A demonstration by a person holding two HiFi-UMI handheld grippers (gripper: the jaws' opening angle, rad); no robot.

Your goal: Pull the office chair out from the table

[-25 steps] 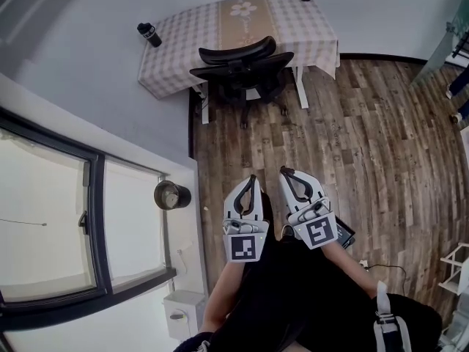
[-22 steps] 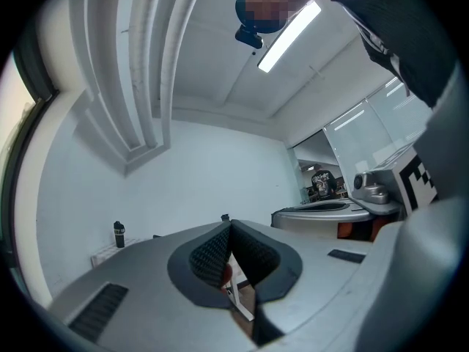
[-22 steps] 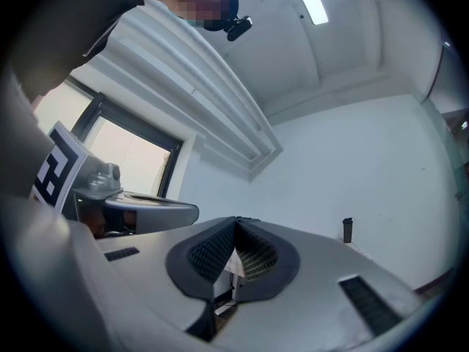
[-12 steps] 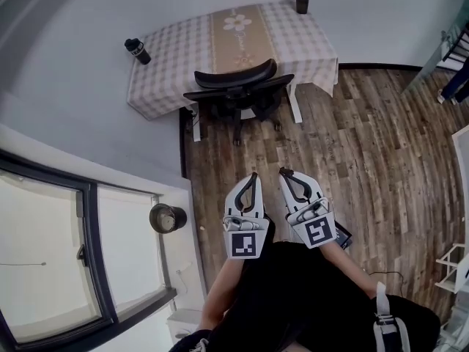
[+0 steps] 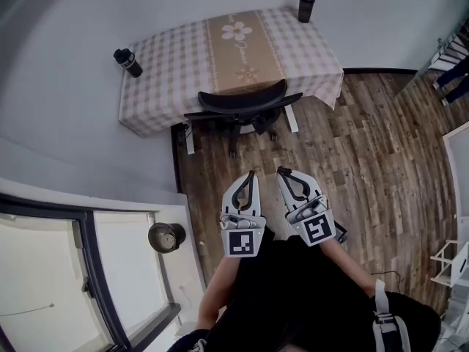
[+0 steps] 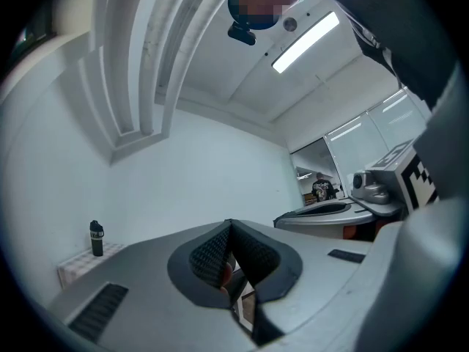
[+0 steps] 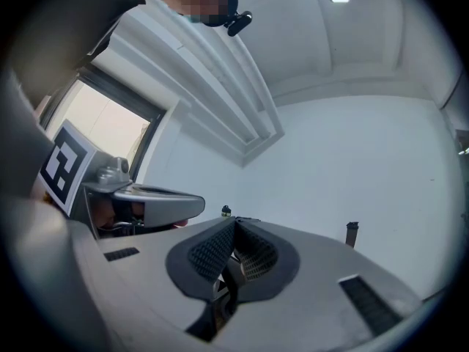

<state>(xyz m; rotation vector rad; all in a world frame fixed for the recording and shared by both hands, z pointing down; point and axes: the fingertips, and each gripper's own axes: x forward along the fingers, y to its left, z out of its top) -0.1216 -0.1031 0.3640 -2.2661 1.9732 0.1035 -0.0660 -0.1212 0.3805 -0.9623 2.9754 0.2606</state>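
The black office chair (image 5: 245,105) is tucked under the table's (image 5: 168,57) near edge, its backrest towards me. The table wears a checked cloth with a tan floral runner. Both grippers hang side by side over the wood floor, well short of the chair and touching nothing. My left gripper (image 5: 252,174) is shut and empty, as is my right gripper (image 5: 281,171). In the left gripper view the left gripper's (image 6: 230,223) ribbed pads meet, and in the right gripper view the right gripper's (image 7: 235,221) pads meet too.
A black bottle (image 5: 127,62) stands at the table's left corner and a dark tumbler (image 5: 305,6) at its far right corner. A round dark pot (image 5: 166,237) sits on the sill by the window at lower left. A white rack (image 5: 456,261) stands at the right edge.
The table and chair have drawn nearer, lower in the head view, and the window has slid down and left. Both grippers stay shut and side by side.
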